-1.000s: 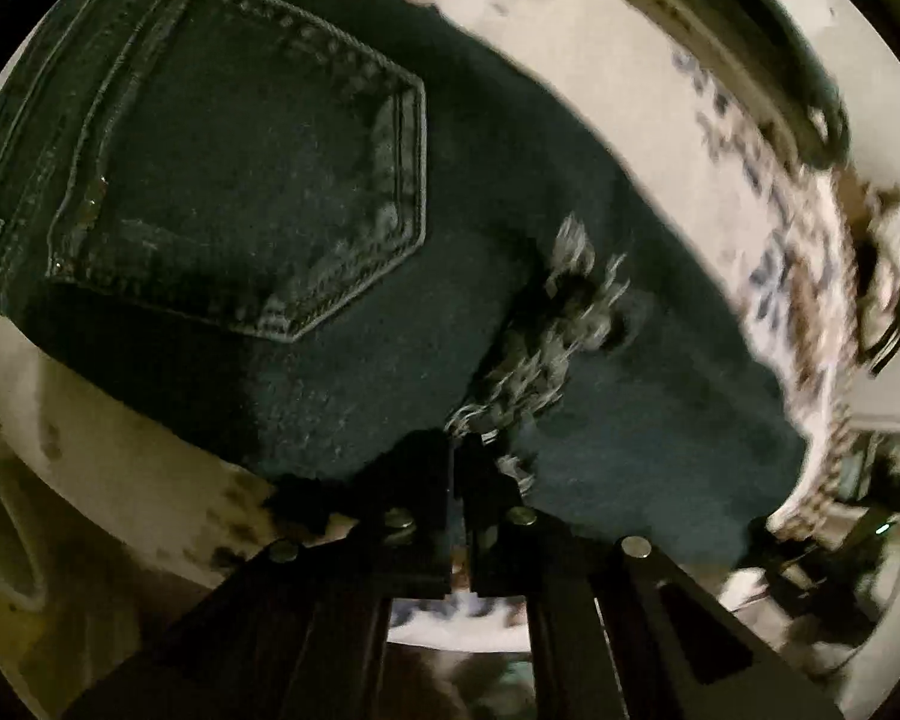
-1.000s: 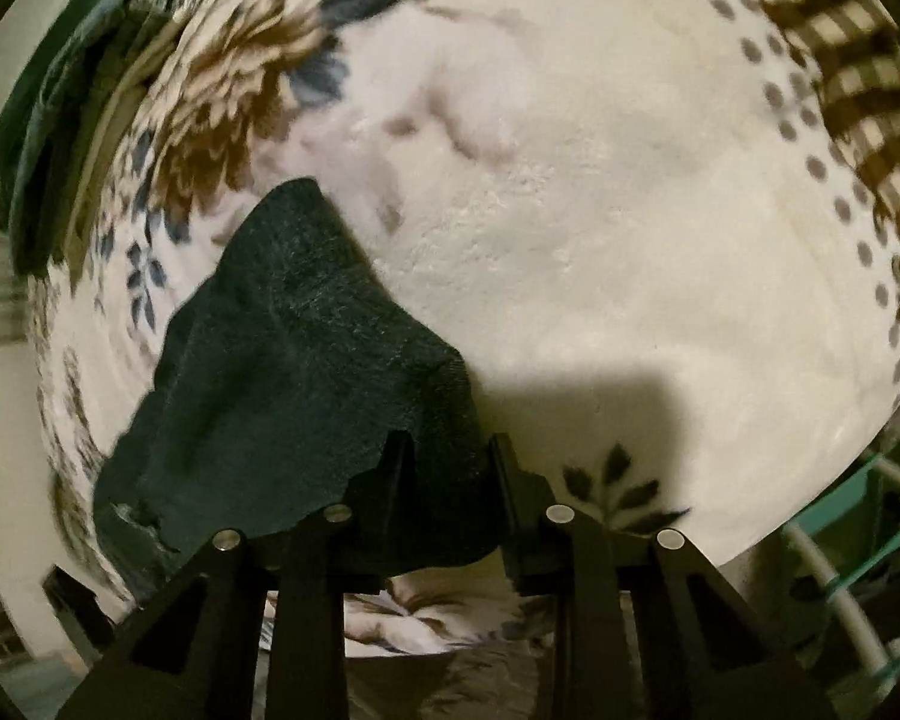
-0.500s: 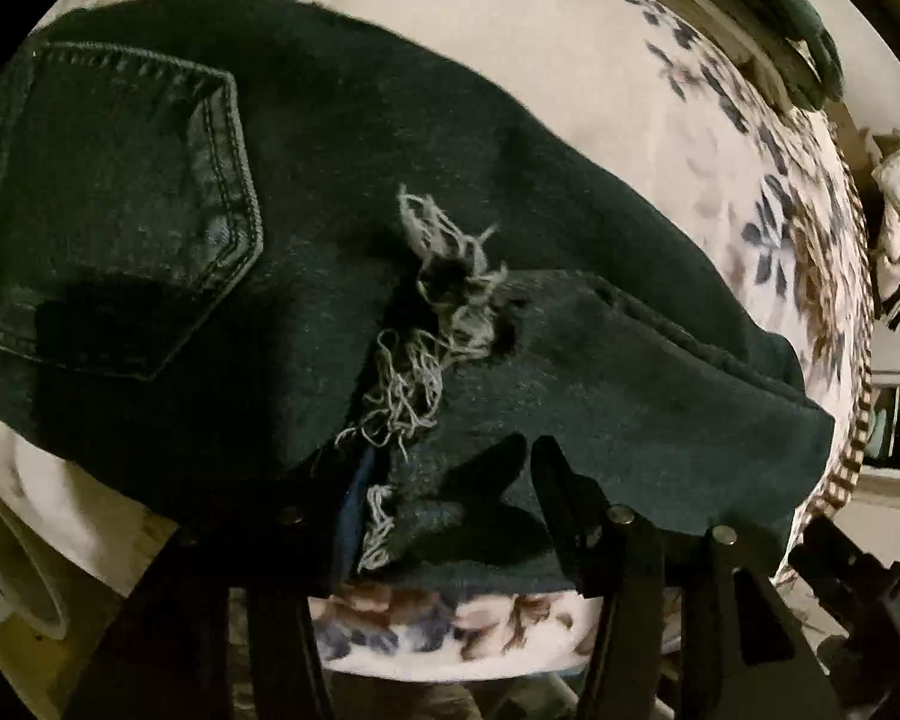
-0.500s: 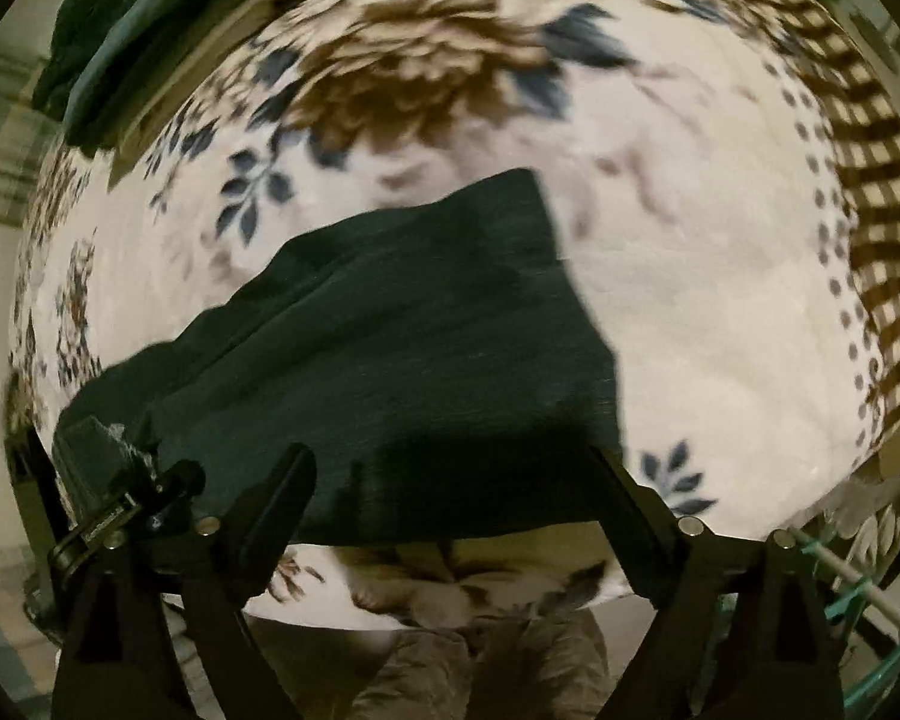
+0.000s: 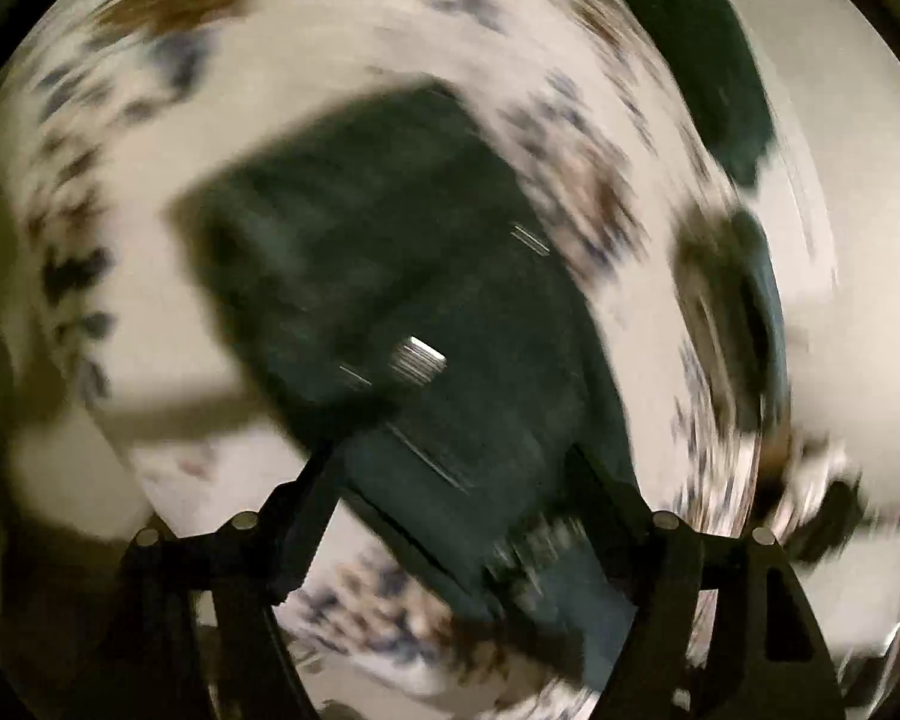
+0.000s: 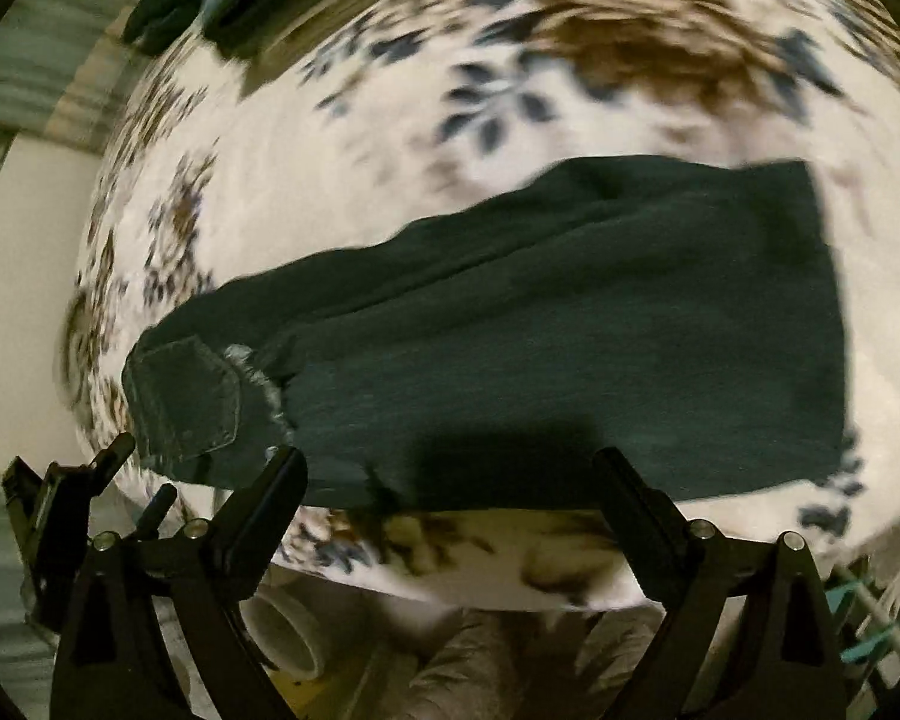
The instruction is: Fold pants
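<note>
A floral blanket point(image 6: 342, 228) is spread under folded black jeans point(image 6: 570, 348); no readable label is seen. Both tongs, left point(image 5: 450, 468) and right point(image 6: 450, 474), were just opened, nothing gripped.

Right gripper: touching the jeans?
Apart. The right wrist view shows the right gripper wide open, both fingertips clear above the jeans lying flat on the blanket.

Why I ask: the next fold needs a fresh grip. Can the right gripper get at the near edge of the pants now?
Probably yes. The right gripper is open and empty, the pants lie flat on the floral blanket, and nothing sits between its fingers and that edge.
</note>
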Demonstrator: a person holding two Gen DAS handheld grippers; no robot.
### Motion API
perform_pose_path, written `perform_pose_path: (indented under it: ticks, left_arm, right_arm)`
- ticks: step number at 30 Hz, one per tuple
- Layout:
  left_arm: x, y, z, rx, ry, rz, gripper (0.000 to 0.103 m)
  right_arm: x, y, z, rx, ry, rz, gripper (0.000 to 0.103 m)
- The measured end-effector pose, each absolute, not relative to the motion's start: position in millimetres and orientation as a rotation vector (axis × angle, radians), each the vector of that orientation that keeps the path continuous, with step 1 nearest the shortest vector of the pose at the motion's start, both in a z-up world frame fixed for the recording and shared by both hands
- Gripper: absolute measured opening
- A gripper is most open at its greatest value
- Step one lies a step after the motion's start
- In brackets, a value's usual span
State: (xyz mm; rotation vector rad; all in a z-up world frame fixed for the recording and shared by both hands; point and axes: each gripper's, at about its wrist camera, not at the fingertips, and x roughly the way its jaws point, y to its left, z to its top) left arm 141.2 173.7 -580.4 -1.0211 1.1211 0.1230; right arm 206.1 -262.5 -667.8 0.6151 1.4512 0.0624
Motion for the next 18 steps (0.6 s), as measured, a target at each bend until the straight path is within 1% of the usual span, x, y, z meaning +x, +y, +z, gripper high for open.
perform_pose_path:
  ticks: [6, 11, 14, 17, 18]
  left_arm:
    - [139.2, 209.5, -630.1, -1.145, 1.048, 0.239, 0.074]
    - [150.8, 220.8, -635.1, -1.202, 0.973, 0.251, 0.074]
    - [160.4, 225.4, -635.0, -1.209, 0.964, 0.260, 0.074]
    - [164.7, 230.2, -638.7, -1.231, 0.914, 0.264, 0.073]
    - [167.2, 229.7, -638.1, -1.218, 0.901, 0.264, 0.064]
  right_arm:
    - [240.8, -215.3, -678.0, 0.600, 1.445, 0.127, 0.097]
    - [259.4, -186.8, -677.8, 0.534, 1.445, 0.180, 0.097]
    - [260.1, -184.8, -677.0, 0.517, 1.447, 0.199, 0.097]
    - [257.7, -184.2, -678.9, 0.521, 1.452, 0.222, 0.097]
    - [256.1, -183.1, -680.3, 0.513, 1.455, 0.227, 0.097]
